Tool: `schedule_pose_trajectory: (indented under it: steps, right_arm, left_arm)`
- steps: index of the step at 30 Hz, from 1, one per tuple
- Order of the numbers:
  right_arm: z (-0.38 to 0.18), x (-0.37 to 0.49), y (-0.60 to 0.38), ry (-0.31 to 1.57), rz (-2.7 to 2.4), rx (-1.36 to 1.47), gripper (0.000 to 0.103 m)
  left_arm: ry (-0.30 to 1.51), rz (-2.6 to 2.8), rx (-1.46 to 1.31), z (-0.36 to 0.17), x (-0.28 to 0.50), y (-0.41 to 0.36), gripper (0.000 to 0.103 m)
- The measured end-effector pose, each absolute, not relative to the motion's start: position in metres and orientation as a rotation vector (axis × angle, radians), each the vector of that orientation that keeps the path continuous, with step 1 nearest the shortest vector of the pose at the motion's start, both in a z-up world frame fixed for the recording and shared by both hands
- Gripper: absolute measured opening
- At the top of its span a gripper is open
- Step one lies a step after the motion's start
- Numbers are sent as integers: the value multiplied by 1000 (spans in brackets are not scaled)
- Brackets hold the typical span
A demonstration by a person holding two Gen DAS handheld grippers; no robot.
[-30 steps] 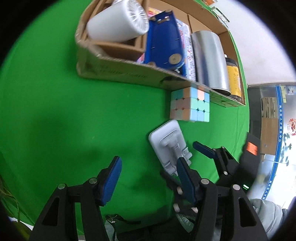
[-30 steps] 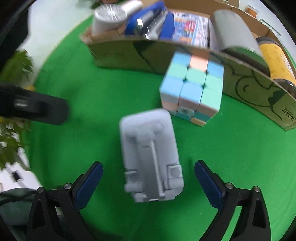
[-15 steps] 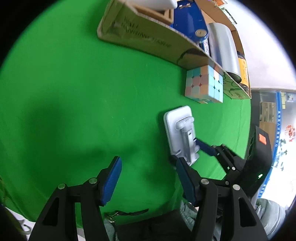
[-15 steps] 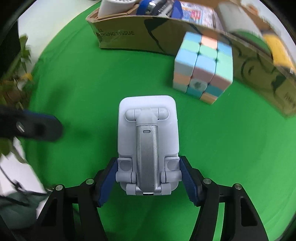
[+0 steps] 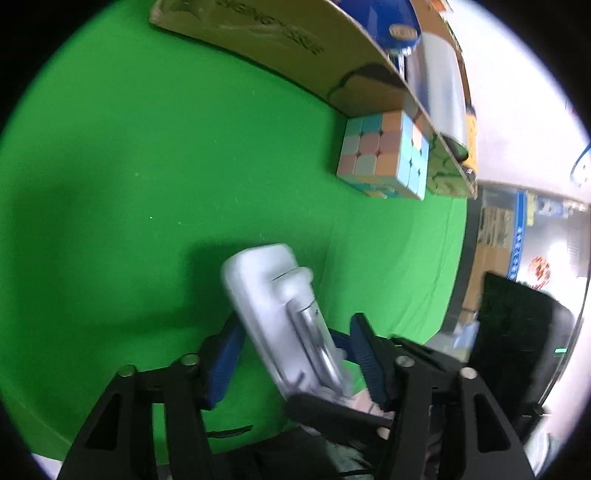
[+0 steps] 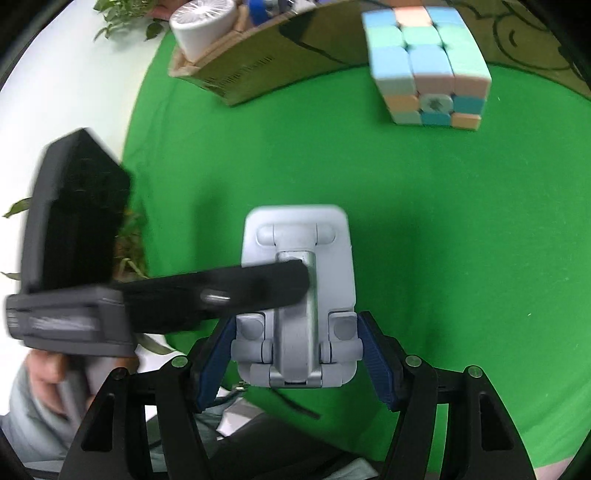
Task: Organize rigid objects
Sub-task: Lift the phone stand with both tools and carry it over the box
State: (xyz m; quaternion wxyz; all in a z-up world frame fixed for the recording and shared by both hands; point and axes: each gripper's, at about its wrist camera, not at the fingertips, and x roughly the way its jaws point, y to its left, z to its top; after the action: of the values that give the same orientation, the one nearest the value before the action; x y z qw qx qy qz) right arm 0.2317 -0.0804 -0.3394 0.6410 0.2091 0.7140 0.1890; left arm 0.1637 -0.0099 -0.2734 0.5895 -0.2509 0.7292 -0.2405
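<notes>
A grey folding phone stand (image 6: 299, 258) is tilted up off the green cloth (image 6: 443, 240). My right gripper (image 6: 295, 332) is shut on it, blue pads pressing both sides of its hinged end. In the left wrist view the phone stand (image 5: 273, 306) stands between the fingers of my left gripper (image 5: 295, 362), whose jaws are closing; a gap still shows beside the right pad. One left finger (image 6: 258, 284) lies across the stand's face. A pastel puzzle cube (image 6: 424, 70) sits by the cardboard box (image 6: 258, 70).
The cardboard box (image 5: 295, 48) holds a white cylinder (image 6: 203, 26), a blue item (image 5: 388, 18) and a silver cylinder (image 5: 439, 85). The puzzle cube (image 5: 380, 155) touches its front wall. Plant leaves (image 6: 125, 18) and a person's hand (image 6: 48, 376) lie left of the cloth.
My right gripper closed on the phone stand and tipped it up off the cloth. My left gripper came down and in, so the stand now sits between its narrowing fingers.
</notes>
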Motion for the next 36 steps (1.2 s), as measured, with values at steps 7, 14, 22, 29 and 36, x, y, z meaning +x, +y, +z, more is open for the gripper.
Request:
schedule_pose_trajectory:
  steps: [7,14,22,29,36]
  right_arm:
    - [-302,233,-92,1581,454,471,63]
    - [-242,237,-91,1470,502,403,63]
    - [-124,259,-96,1217,533,403,63]
    - [-51,291,-97,1093,468,379,63]
    - [-24,325,-109,1074,402,356,53]
  left_arm:
    - [1621,-599,-654,-250,162,-6,36]
    - [1469,-617,-641,-189,177,-5,27]
    - [1212,-721,-554,-72,209,-8,24]
    - [1117,-824,-480,-12,235,-14,24]
    - [1112,-836,-356,-2,269,-43,23]
